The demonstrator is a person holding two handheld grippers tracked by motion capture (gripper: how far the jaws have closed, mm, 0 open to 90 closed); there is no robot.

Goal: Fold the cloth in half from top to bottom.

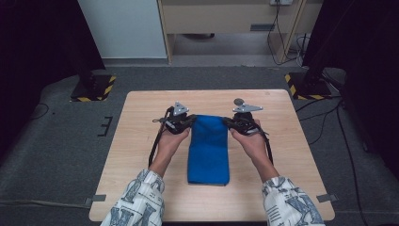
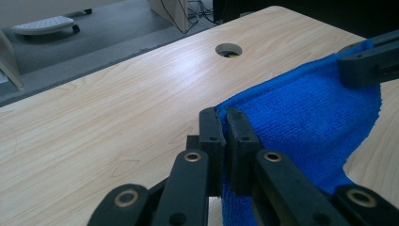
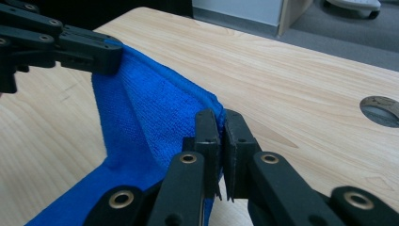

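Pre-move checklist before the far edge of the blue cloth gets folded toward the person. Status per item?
1. Left gripper shut on the blue cloth corner: ok.
2. Right gripper shut on the opposite far corner: ok.
3. Far edge lifted off the table between the two grippers: ok, it hangs slightly slack.
4. Near end of the cloth lying flat on the table: ok in the high view.
5. Fold path free: ok, the table hole lies beyond the cloth.
6. How many layers each gripper holds: cannot tell.
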